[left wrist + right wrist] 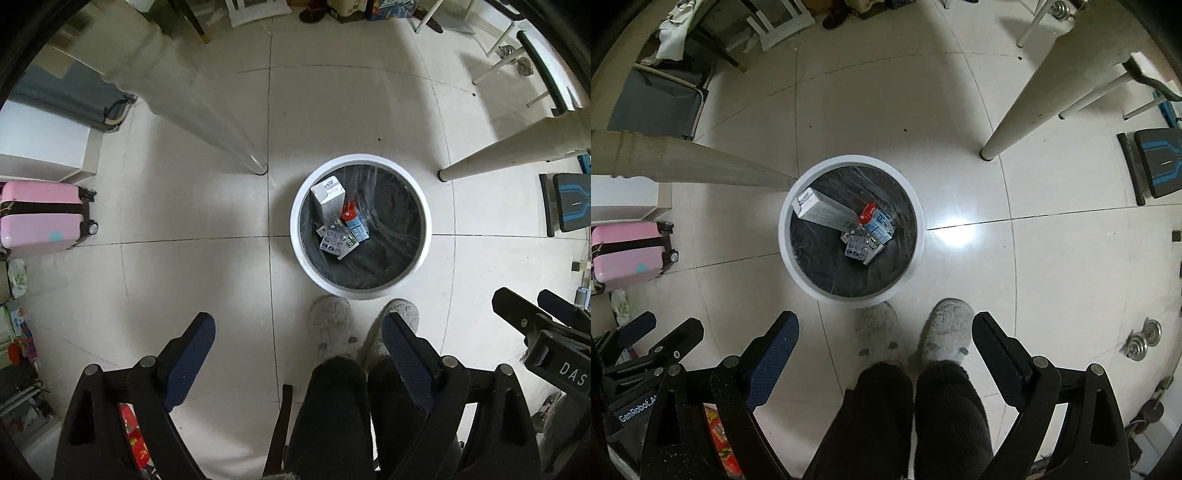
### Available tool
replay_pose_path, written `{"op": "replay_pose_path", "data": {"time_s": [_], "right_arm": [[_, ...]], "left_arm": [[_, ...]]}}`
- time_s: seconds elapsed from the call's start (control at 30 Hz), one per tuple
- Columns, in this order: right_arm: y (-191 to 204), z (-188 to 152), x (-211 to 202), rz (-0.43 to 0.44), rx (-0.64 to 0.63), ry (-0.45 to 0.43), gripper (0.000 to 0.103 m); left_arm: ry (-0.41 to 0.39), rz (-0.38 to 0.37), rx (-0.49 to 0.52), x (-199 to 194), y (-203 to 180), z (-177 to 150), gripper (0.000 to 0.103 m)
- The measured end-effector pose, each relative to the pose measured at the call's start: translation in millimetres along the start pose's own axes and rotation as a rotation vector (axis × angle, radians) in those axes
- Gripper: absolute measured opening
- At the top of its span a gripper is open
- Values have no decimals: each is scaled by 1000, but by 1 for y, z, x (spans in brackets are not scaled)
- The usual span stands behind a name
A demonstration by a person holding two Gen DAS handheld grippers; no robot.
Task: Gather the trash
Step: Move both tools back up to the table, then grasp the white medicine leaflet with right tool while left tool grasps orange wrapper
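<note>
Both claws, left claw [299, 347] and right claw [885, 345], gape empty above the round white bin with black liner [424, 236]. Inside it lie a white carton [328, 201], a silver blister pack [334, 240] and a red-capped blue box [354, 221].

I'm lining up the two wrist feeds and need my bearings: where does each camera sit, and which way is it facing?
Left wrist view: on the left gripper, facing straight down at the tiled floor and white trash bin; its open fingers, the person's slippers and dark trouser legs show, with the right gripper at the right edge.
Right wrist view: on the right gripper, also facing down; its open, empty fingers, slippers and legs show.
Shared: the bin with boxes and a blister pack, table legs, pink suitcase.
</note>
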State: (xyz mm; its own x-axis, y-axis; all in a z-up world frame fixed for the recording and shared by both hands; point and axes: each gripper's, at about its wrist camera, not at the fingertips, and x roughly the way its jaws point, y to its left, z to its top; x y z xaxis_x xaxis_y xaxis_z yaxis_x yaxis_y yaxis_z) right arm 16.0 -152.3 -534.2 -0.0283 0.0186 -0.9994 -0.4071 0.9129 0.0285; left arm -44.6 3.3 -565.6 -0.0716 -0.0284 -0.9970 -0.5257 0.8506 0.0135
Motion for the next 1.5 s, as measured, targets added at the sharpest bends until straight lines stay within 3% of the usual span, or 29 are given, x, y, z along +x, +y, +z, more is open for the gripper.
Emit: {"op": "replay_pose_path", "data": {"time_s": [0.47,0.6,0.73,0.93,1.1,1.23,1.33,1.5], "right_arm": [[21,-40,-182,39,34,-71,96],[26,-35,-239,75,81,-110,96],[25,-9,-295,101,110,-182,96],[0,69,-356,99,148,-271,96],[-23,174,-385,72,135,-295,96],[-32,264,-386,49,68,-275,96],[-34,350,-377,15,1,-226,96],[-27,448,-351,-65,-149,-157,96]], "left_arm": [[-103,-24,-17,-169,10,-20,92],[-166,-18,-34,-217,16,-5,92],[-228,-25,-63,-251,18,28,92],[-301,-23,-102,-288,5,115,92],[-289,-53,-173,-303,-3,195,92],[-291,-72,-252,-314,-15,272,92],[-268,-96,-292,-314,-26,318,92],[-235,-105,-321,-304,-46,397,92]]}}
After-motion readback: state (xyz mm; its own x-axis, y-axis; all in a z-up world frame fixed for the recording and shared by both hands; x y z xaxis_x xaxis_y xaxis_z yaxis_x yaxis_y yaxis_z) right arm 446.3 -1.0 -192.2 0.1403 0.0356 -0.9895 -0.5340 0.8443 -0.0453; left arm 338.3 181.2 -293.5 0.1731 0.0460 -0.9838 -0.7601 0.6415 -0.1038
